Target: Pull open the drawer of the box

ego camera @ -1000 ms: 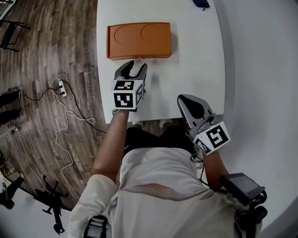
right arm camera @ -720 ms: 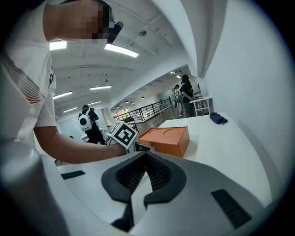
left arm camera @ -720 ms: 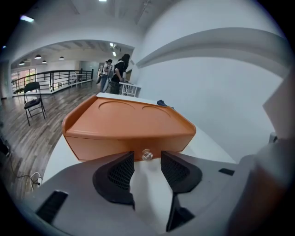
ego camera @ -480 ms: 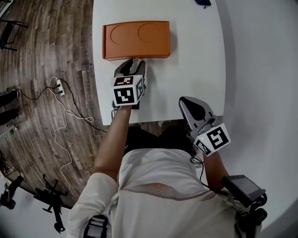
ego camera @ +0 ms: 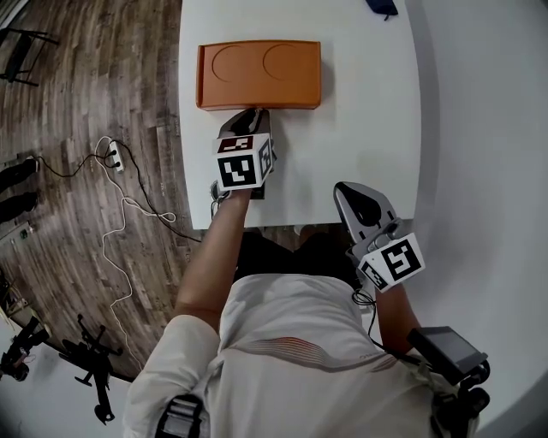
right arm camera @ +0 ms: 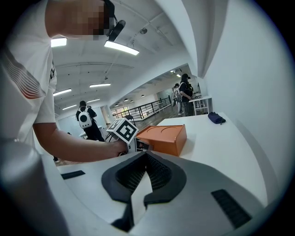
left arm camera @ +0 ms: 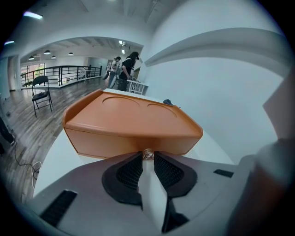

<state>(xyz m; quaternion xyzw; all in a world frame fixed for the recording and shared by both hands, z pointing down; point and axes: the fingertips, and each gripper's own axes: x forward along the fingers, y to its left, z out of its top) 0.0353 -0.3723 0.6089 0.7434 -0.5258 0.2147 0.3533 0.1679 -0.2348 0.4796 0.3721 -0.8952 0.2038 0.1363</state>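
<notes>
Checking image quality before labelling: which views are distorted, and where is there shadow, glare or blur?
Head view: mild fisheye, table edges curve; only faint shadows around the box; sharp. Left gripper view: strong fisheye, dark corners, box bulges, knob slightly soft. Right gripper view: same fisheye, ceiling lights glare brightly.

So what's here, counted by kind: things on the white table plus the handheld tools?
Orange box: 1
Small clear knob on its front: 1
Dark blue thing at the far edge: 1
Grippers: 2 (left gripper, jaws just closed further onto the knob; right gripper)
Total: 5
</notes>
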